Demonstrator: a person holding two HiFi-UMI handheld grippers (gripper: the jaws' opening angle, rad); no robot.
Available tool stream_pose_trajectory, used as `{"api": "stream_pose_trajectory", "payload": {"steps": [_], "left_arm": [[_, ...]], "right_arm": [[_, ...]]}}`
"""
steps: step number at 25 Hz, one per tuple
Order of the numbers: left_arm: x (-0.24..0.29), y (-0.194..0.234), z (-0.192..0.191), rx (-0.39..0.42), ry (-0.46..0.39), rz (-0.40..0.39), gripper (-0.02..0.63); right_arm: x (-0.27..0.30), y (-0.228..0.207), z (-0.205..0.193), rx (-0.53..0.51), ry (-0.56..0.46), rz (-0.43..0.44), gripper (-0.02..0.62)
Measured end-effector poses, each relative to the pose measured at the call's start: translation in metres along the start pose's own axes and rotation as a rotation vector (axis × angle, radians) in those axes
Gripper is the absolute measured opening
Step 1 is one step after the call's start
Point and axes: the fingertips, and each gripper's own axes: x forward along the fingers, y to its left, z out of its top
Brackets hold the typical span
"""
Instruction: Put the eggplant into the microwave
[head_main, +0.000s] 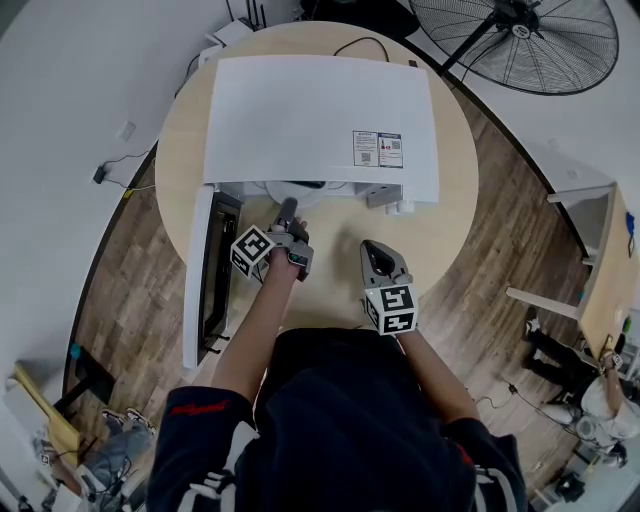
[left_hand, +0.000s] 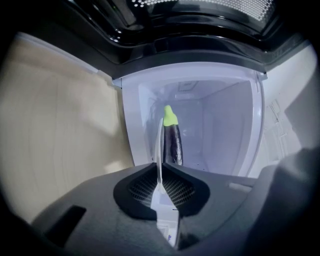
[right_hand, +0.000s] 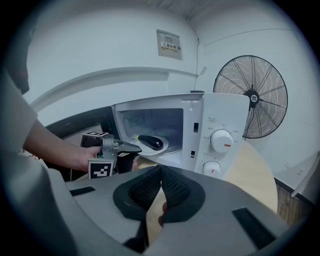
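A round light-wood table (head_main: 445, 225) is seen standing on a wood-plank floor (head_main: 120, 290). A black floor fan (head_main: 530, 40) is placed past the table's far right edge. A black cable (head_main: 362, 44) is looped on the table's far edge. A small wall sign (right_hand: 169, 45) is mounted high up. White furniture (head_main: 585, 240) is seen at right.

Occlusions / crops
Eggplant (left_hand: 173, 142) base is hidden by left gripper (left_hand: 160, 145); fan (head_main: 530, 40) is cropped; label (head_main: 377, 148) print unreadable.
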Motion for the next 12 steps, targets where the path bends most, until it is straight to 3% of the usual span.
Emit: {"api": "stream_pose_trajectory", "payload": {"steps": [7, 12], "left_arm": [[-0.004, -0.002, -0.008, 0.152, 0.077, 0.024, 0.042], [-0.002, -0.012, -0.013, 0.192, 0.104, -0.016, 0.143]], "right_arm": [[-0.001, 0.001, -0.002, -0.005, 0.005, 0.005, 0.012], [-0.002, 0.005, -0.004, -0.01, 0.006, 0.011, 0.012]]}}
